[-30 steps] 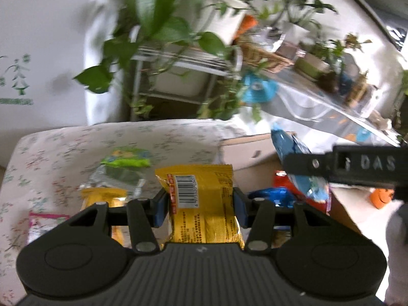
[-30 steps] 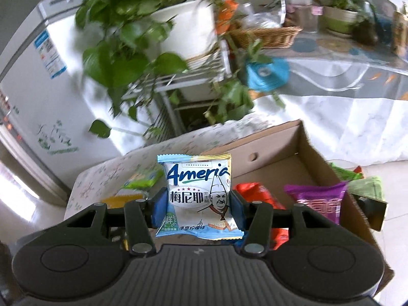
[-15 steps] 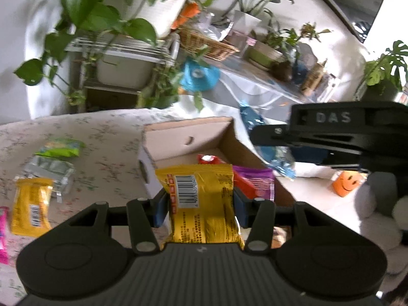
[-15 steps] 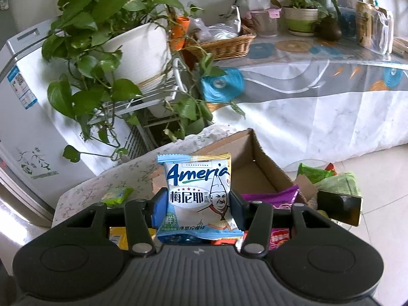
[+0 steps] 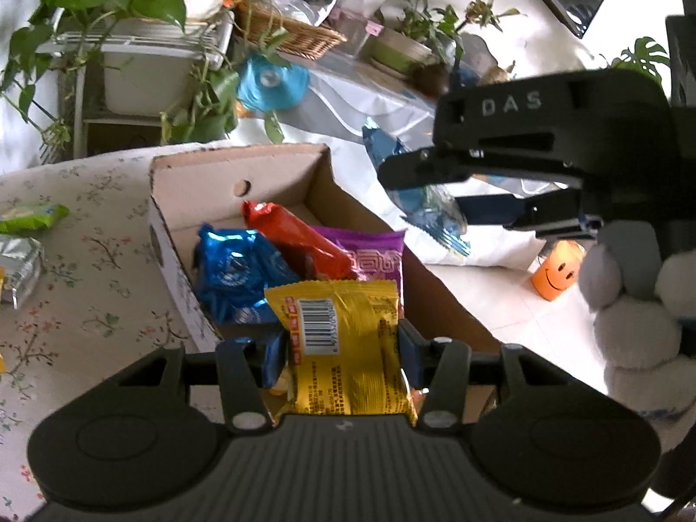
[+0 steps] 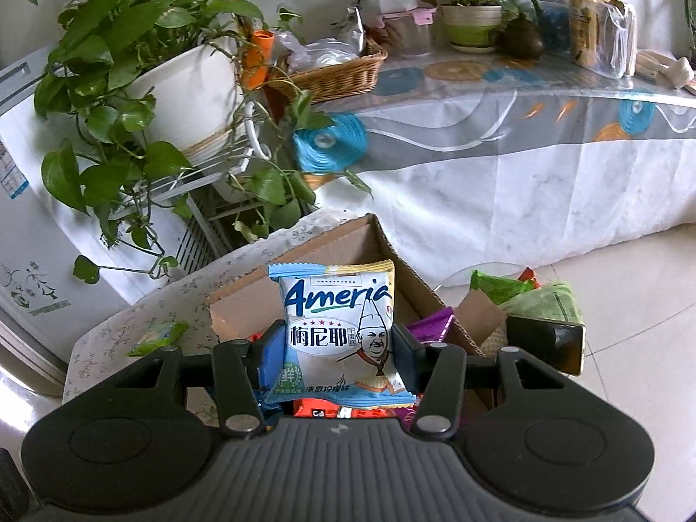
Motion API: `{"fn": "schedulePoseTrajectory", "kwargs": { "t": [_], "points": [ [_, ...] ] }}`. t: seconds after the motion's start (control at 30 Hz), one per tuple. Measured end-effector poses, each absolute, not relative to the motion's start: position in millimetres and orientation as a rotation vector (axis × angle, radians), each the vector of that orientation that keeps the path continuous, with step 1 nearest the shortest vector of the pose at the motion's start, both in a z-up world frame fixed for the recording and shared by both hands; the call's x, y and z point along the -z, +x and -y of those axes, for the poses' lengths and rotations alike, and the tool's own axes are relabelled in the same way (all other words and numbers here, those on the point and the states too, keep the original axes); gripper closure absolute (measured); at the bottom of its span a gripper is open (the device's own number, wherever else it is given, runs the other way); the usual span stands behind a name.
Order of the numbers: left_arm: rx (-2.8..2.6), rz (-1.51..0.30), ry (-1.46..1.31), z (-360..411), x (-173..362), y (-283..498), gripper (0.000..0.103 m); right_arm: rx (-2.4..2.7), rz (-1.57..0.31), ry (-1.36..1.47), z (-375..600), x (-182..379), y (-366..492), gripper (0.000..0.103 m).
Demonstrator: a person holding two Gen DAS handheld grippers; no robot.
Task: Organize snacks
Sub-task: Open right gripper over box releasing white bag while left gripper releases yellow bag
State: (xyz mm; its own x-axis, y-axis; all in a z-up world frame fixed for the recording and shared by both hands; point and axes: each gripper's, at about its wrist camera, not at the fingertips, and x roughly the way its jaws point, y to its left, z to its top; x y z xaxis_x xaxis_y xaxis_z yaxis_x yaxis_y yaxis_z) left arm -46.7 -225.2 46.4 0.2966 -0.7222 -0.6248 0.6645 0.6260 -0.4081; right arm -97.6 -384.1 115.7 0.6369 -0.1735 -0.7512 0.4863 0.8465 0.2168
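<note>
My left gripper (image 5: 341, 343) is shut on a yellow snack packet (image 5: 343, 348) with a barcode, held above the open cardboard box (image 5: 174, 248). Inside the box lie a blue packet (image 5: 235, 269), a red packet (image 5: 300, 243) and a purple packet (image 5: 369, 252). My right gripper (image 6: 337, 350) is shut on a white and blue snack packet (image 6: 339, 330) with a chef's picture, over the near end of the same box (image 6: 330, 243). In the left wrist view the right gripper (image 5: 439, 217) reaches in from the right, above and beyond the box, with its blue-edged packet (image 5: 417, 200) between its fingers.
The box stands on a floral-cloth table (image 5: 87, 282) where a green packet (image 5: 30, 217) and a silver packet (image 5: 17, 265) lie at the left. Behind are potted plants (image 6: 130, 87), a wire rack and a covered table (image 6: 522, 139). More packets (image 6: 522, 291) lie on the tiled floor.
Both grippers have swung to the right with their packets, from over the floral table to over the cardboard box. The box's inside now fills the left wrist view.
</note>
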Motion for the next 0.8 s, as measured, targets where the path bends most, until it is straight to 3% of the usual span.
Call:
{"fn": "schedulePoseTrajectory", "kwargs": {
  "t": [0.2, 0.3, 0.37, 0.8],
  "points": [
    [0.934, -0.867, -0.044, 231, -42, -52, 0.052, 0.409, -0.806, 0.443, 389, -112, -98, 0.045],
    [0.924, -0.863, -0.033, 232, -43, -54, 0.037, 0.428, -0.811, 0.455, 391, -110, -97, 0.042],
    [0.924, -0.838, -0.034, 229, -49, -57, 0.026, 0.44, -0.802, 0.467, 392, -111, -98, 0.032],
    [0.827, -0.847, -0.002, 195, -72, -51, 0.019, 0.383, -0.757, 0.484, 384, -118, -94, 0.023]
  ]
}}
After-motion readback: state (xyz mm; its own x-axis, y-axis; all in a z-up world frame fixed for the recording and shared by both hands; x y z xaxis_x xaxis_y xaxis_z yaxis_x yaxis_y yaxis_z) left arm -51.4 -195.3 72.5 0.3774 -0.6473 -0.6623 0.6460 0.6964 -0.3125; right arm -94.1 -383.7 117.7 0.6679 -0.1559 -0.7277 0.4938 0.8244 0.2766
